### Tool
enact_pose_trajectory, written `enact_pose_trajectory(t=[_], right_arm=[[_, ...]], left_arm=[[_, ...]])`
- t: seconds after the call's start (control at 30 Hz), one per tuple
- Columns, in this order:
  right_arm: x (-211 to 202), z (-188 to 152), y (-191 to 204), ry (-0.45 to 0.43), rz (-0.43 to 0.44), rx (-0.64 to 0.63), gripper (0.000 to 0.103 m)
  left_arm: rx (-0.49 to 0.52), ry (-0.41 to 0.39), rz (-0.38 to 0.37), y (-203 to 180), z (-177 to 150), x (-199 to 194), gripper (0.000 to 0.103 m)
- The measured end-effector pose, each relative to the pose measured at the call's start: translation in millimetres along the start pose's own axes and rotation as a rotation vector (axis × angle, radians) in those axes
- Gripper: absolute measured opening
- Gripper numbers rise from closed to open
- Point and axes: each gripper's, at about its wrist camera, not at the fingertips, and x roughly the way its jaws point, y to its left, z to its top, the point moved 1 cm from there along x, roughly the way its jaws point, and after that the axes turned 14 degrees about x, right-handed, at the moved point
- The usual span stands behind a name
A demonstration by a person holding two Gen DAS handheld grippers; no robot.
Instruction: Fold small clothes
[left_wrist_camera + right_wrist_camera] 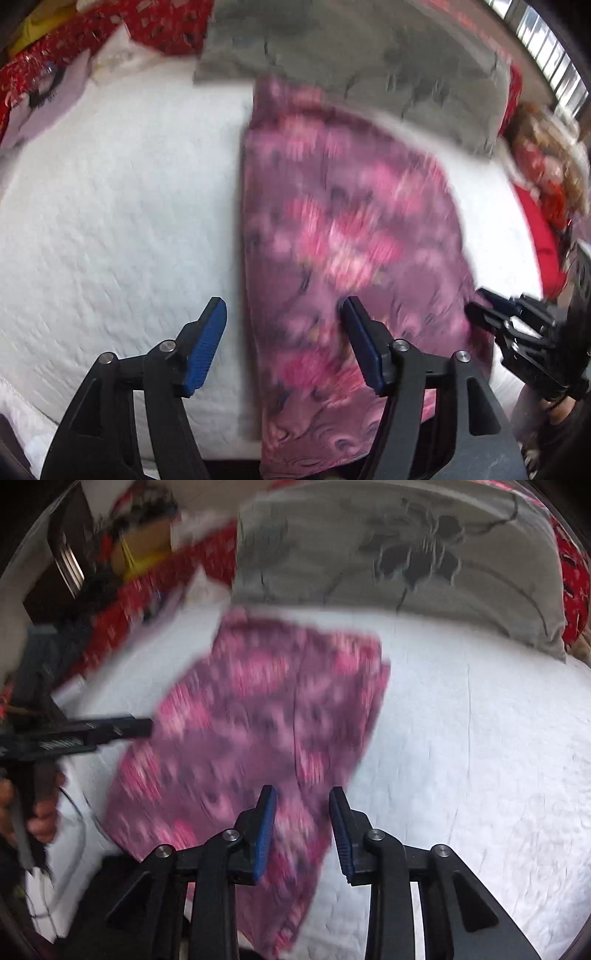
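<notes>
A pink and purple floral garment (pixel 343 236) lies folded flat on the white quilted bedcover (pixel 118 206), just below a grey pillow (pixel 388 554). The left gripper (pixel 284 339) hangs over its left edge, jaws apart and empty. The right gripper (pixel 303 830) hovers over its near right edge, jaws parted, pressing nothing

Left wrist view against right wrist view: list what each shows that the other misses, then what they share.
Only the left wrist view shows the window at upper right. Only the right wrist view shows a hand gripping the left gripper's handle, and a cardboard box. Both show the pink floral garment lying on the white quilt, the grey pillow, and open jaws with nothing pinched.
</notes>
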Motion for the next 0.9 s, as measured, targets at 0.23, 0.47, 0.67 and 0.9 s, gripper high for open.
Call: enact_pose_trajectory(t=[0.23, 0.47, 0.67, 0.9], right_arm=[[-15, -19, 7, -0.019, -0.055, 0.047, 0.039], [-11, -50, -7, 0.013, -0.194, 0.072, 0.05], [-52, -60, 13, -0.083, -0.358, -0.016, 0.061], [-74, -85, 37, -0.158, -0.366, -0.041, 0.074]], left_arm=[[-0.039, -0.002, -0.013, 6, -31, -21, 0.068], [-0.014, 0.053, 0.024, 5, -66, -22, 0.069], [0.021, -0.008, 0.143, -4, -87, -50, 0.07], [0.052, -0.035, 0.272, -19, -109, -58, 0.07]])
